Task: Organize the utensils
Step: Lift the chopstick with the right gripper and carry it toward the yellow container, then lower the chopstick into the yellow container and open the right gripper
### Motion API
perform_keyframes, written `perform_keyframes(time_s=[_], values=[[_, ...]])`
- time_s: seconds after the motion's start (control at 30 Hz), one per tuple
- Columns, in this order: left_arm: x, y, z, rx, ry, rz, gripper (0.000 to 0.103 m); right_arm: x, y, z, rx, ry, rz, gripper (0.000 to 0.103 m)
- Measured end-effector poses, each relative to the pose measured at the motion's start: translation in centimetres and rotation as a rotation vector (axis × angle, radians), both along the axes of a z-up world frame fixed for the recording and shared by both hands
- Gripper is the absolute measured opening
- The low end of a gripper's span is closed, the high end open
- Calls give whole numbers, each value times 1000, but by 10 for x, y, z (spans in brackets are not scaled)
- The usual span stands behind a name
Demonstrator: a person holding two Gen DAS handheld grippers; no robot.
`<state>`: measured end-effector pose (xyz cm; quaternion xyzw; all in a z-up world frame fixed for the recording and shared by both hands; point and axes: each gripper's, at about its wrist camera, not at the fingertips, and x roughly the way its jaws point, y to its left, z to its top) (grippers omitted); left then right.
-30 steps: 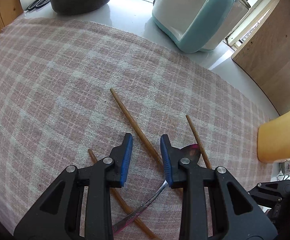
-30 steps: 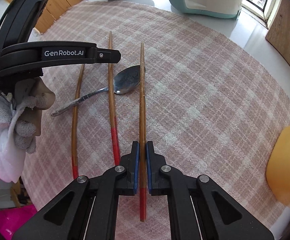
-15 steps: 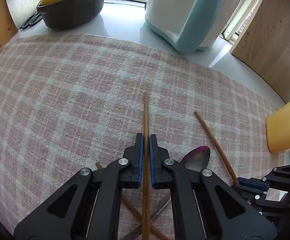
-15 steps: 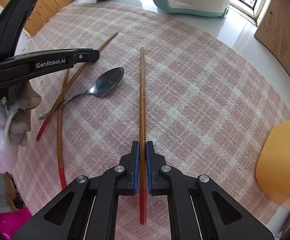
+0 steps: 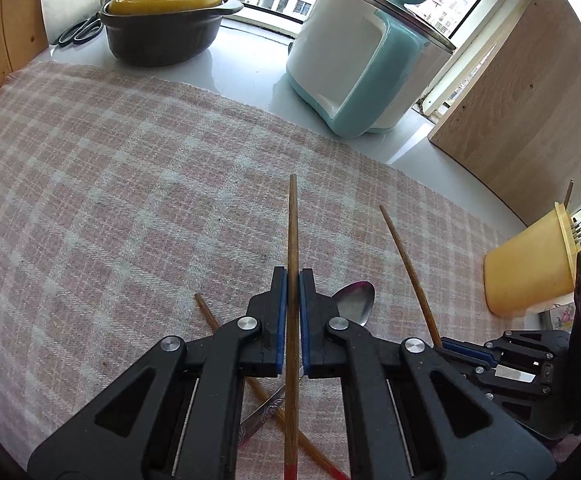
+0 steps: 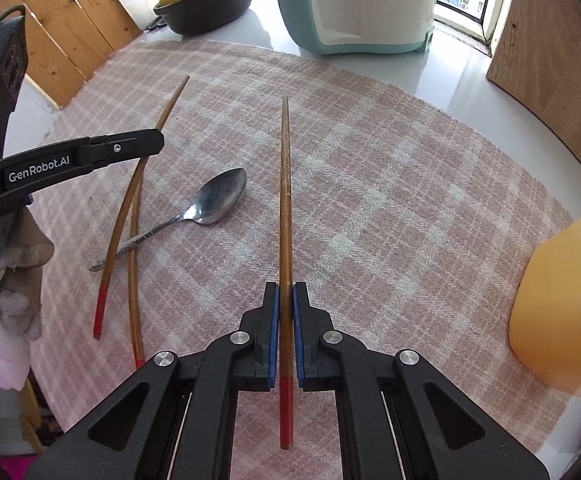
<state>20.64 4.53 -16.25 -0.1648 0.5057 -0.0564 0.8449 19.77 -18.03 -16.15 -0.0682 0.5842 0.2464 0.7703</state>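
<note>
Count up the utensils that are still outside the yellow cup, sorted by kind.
Chopsticks: 3 (left chopstick in the left gripper, right chopstick in the right gripper, loose chopstick on the cloth)
Spoons: 1 (spoon on the cloth)
Total: 4

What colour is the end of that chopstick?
Red, on the thick end of the chopstick behind the right gripper; clearest in the right wrist view.
</note>
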Motion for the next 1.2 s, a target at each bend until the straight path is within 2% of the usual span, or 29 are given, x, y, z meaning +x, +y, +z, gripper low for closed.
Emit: perform_keyframes(time_s=[0.23, 0.63, 1.2], values=[[-21, -8, 41, -30, -89, -25, 3, -19, -26, 36, 76, -77, -54, 5], [-43, -59, 103, -94, -231, -101, 3, -51, -68, 96, 160, -211, -126, 5], [-15, -164, 162, -182, -364, -199, 3, -42, -158, 150, 174, -371, -238, 5]])
